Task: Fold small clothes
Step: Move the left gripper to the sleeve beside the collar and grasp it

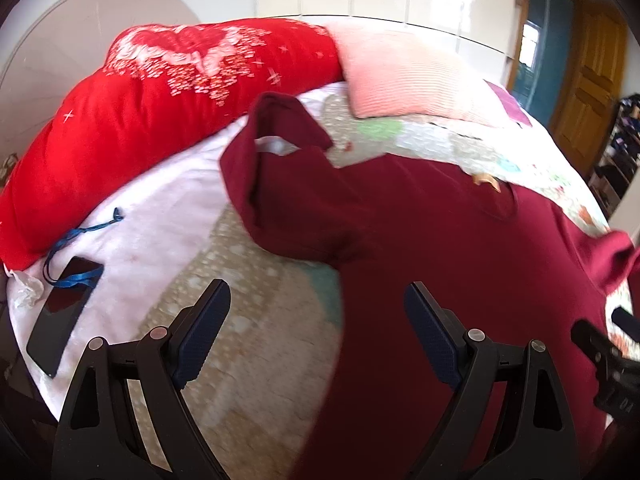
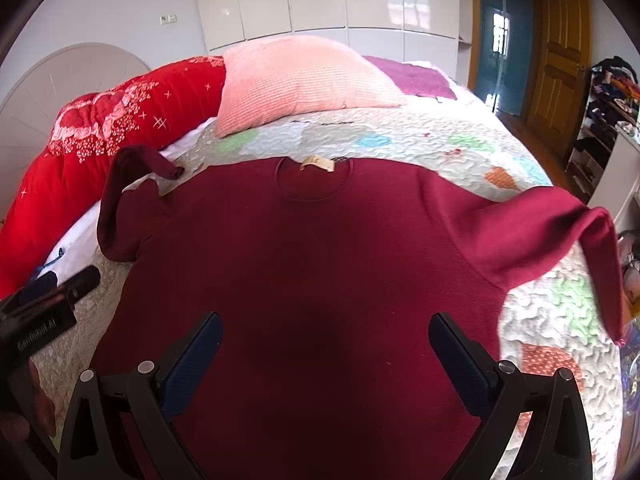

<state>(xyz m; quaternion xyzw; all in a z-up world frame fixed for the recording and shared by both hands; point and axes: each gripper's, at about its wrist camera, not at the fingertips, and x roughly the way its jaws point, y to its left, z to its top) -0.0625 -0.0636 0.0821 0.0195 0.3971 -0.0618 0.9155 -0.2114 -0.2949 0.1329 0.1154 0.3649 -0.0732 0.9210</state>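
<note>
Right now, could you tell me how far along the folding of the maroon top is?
Done: the maroon top lies spread flat on the quilt, neckline away from the cameras. In hand: nothing; the left tool and right tool hover open above it. Left: both sleeves, the left sleeve curled, then the body folds.

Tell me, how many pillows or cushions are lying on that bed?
2. A long red bolster runs along the headboard side, and a pink ribbed pillow lies beside it, beyond the maroon sweater. Others may be hidden out of view.
</note>
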